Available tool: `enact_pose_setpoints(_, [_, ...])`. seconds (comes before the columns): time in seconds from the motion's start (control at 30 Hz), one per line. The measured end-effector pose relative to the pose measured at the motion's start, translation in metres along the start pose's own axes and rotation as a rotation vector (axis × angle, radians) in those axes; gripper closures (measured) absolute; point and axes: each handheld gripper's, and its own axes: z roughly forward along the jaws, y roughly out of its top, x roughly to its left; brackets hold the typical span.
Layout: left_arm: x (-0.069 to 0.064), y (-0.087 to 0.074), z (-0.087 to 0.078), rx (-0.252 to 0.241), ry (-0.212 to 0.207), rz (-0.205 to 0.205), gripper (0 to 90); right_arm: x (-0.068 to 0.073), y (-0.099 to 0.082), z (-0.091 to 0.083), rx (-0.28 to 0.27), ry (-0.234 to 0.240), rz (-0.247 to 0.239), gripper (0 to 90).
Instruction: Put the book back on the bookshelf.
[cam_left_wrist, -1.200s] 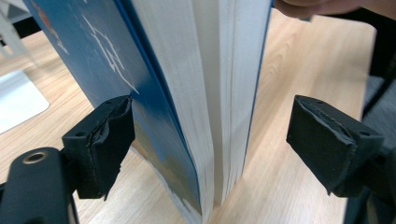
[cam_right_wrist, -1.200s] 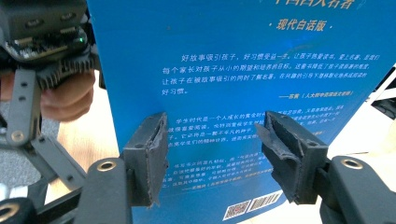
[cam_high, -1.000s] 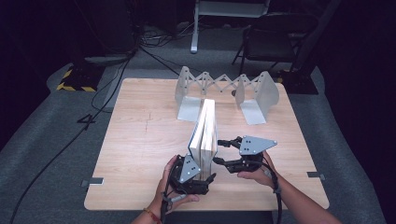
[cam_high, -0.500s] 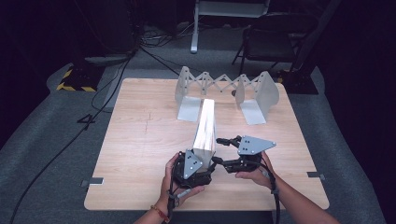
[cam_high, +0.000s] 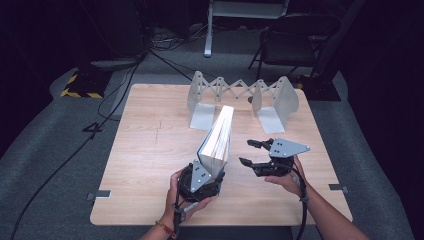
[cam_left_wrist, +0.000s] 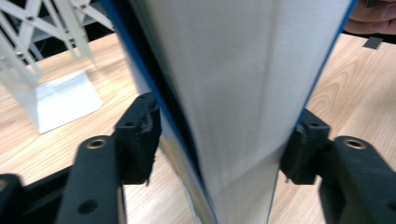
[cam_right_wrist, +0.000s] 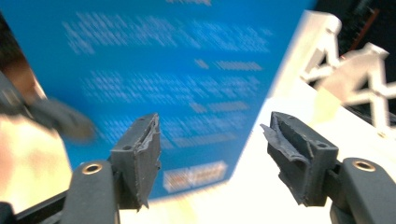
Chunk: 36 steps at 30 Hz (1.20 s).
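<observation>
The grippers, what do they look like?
Both the left gripper and the right gripper are black, each with two jaws, chunky worn pads and a grey three-cornered plate on top. A black cable trails from each. The left wrist wears a reddish band.

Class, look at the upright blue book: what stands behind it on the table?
Behind the blue book stands a white expanding bookend rack with two upright end plates and a zigzag lattice between them. The book covers part of the rack's base and the tabletop there.
</observation>
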Motion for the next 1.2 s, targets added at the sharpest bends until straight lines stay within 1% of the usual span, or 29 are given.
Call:
enact_pose_setpoints(0.03, [0.003,-0.001,-0.002,0.0,0.001,-0.009,44.7,-0.005,-0.005,-0.002,0.009,-0.002,0.01,33.9])
enact_pose_setpoints(0.07, [0.005,-0.002,-0.004,0.002,0.005,-0.013,46.1,-0.011,-0.011,-0.004,0.028,0.004,0.028,33.1])
enact_pose_setpoints(0.17, [0.012,-0.003,-0.008,0.012,0.014,-0.007,49.7,-0.027,-0.028,-0.007,0.084,0.001,0.06,31.3])
enact_pose_setpoints(0.2, [0.015,-0.003,-0.01,0.014,0.016,-0.01,50.7,-0.033,-0.034,-0.008,0.114,-0.004,0.068,31.3])
enact_pose_setpoints(0.23, [0.017,-0.003,-0.01,0.015,0.016,-0.011,52.0,-0.039,-0.042,-0.009,0.143,-0.014,0.092,31.0])
enact_pose_setpoints(0.3, [0.023,-0.004,-0.012,0.011,0.009,-0.021,53.7,-0.047,-0.053,-0.013,0.173,-0.004,0.138,30.2])
enact_pose_setpoints(0.33, [0.025,-0.005,-0.012,0.005,0.005,-0.026,54.4,-0.05,-0.059,-0.015,0.196,-0.011,0.146,30.3])
enact_pose_setpoints(0.37, [0.027,-0.006,-0.012,-0.001,0.001,-0.023,54.6,-0.051,-0.067,-0.018,0.225,-0.021,0.139,30.3])
enact_pose_setpoints(0.4, [0.028,-0.007,-0.012,-0.003,0.001,-0.018,54.6,-0.052,-0.076,-0.021,0.271,-0.03,0.129,30.0])
enact_pose_setpoints(0.43, [0.029,-0.007,-0.011,-0.006,-0.002,-0.02,54.6,-0.052,-0.084,-0.024,0.303,-0.044,0.116,30.3])
enact_pose_setpoints(0.47, [0.029,-0.007,-0.011,-0.009,0.003,-0.016,54.5,-0.052,-0.092,-0.026,0.331,-0.057,0.11,31.2])
enact_pose_setpoints(0.5, [0.029,-0.007,-0.01,-0.01,0.007,-0.013,54.4,-0.054,-0.099,-0.028,0.353,-0.06,0.114,31.1])
enact_pose_setpoints(0.53, [0.028,-0.006,-0.009,-0.014,0.016,-0.009,54.0,-0.055,-0.103,-0.029,0.365,-0.059,0.122,30.5])
enact_pose_setpoints(0.6, [0.024,-0.004,-0.007,-0.027,0.045,0.003,51.2,-0.06,-0.111,-0.032,0.369,-0.055,0.167,30.3])
enact_pose_setpoints(0.63, [0.023,-0.003,-0.006,-0.04,0.05,0.001,49.1,-0.064,-0.113,-0.032,0.364,-0.061,0.184,30.2])
enact_pose_setpoints(0.7, [0.022,0.002,-0.003,-0.058,0.044,-0.013,47.4,-0.069,-0.119,-0.031,0.35,-0.068,0.212,30.5])
enact_pose_setpoints(0.73, [0.021,0.003,-0.002,-0.067,0.043,-0.017,46.9,-0.071,-0.121,-0.031,0.353,-0.071,0.229,30.5])
enact_pose_setpoints(0.77, [0.021,0.006,-0.001,-0.077,0.039,-0.02,46.5,-0.073,-0.123,-0.03,0.353,-0.076,0.234,30.5])
enact_pose_setpoints(0.83, [0.019,0.01,0.0,-0.093,0.045,-0.022,45.4,-0.076,-0.128,-0.029,0.365,-0.097,0.247,30.6])
enact_pose_setpoints(0.9, [0.019,0.012,0.001,-0.096,0.045,-0.025,45.4,-0.079,-0.132,-0.028,0.37,-0.102,0.275,30.3])
enact_pose_setpoints(0.93, [0.019,0.013,0.0,-0.096,0.046,-0.025,45.6,-0.08,-0.133,-0.028,0.37,-0.109,0.279,29.7])
enact_pose_setpoints(0.97, [0.02,0.014,0.0,-0.097,0.039,-0.029,46.1,-0.08,-0.132,-0.028,0.369,-0.108,0.278,28.9])
enact_pose_setpoints(1.0, [0.021,0.014,0.0,-0.093,0.032,-0.029,47.8,-0.08,-0.132,-0.028,0.377,-0.118,0.264,28.8])
enact_pose_setpoints(1.1, [0.026,0.015,-0.001,-0.087,0.014,-0.036,52.4,-0.081,-0.133,-0.027,0.383,-0.126,0.263,27.7])
enact_pose_setpoints(1.17, [0.029,0.016,-0.001,-0.082,-0.011,-0.051,55.2,-0.082,-0.133,-0.027,0.385,-0.13,0.262,25.3])
enact_pose_setpoints(1.2, [0.031,0.016,-0.001,-0.082,-0.021,-0.053,56.3,-0.082,-0.134,-0.027,0.385,-0.123,0.257,24.5])
